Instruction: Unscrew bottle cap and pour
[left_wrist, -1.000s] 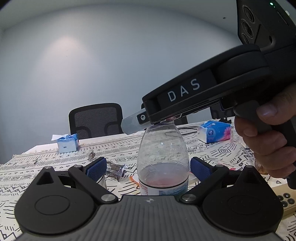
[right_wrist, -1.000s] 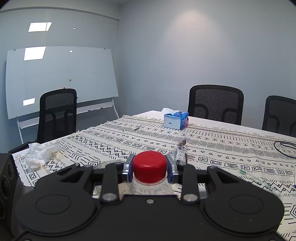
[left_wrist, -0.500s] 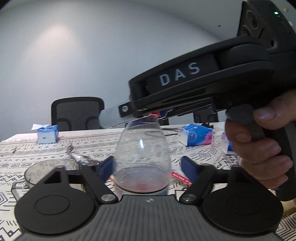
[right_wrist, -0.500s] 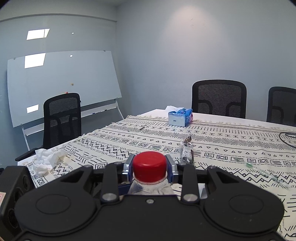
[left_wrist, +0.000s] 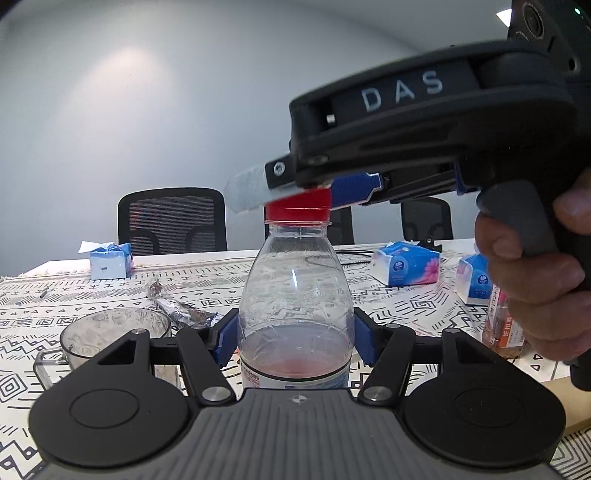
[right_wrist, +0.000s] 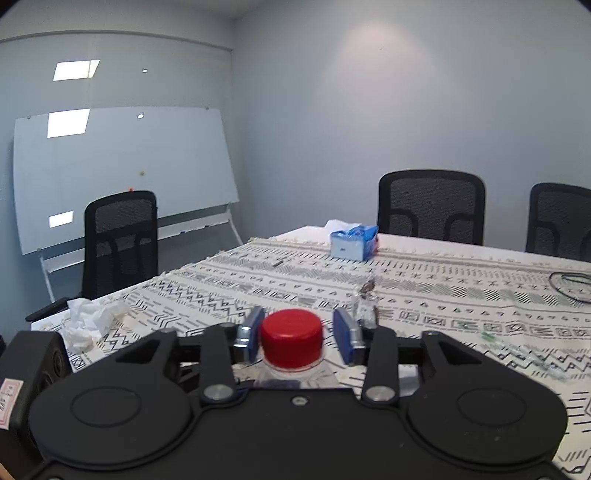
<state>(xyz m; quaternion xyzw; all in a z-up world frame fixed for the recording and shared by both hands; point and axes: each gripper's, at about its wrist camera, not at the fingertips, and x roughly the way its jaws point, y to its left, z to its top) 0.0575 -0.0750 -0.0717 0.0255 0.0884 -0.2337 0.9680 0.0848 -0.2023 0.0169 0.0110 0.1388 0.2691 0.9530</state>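
Clear plastic bottle (left_wrist: 295, 295), glossy cap (right_wrist: 291, 334)

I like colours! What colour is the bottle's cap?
Red; the cap shows best in the right wrist view.

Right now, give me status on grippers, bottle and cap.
Left gripper shut on bottle. Right gripper open around cap, cap on. Mug beside bottle, nothing blocking.

Red cap (right_wrist: 291, 339), blue-padded claw (left_wrist: 295, 338), pinkish liquid (left_wrist: 293, 363), black-and-white zigzag tablecloth (right_wrist: 424, 295).
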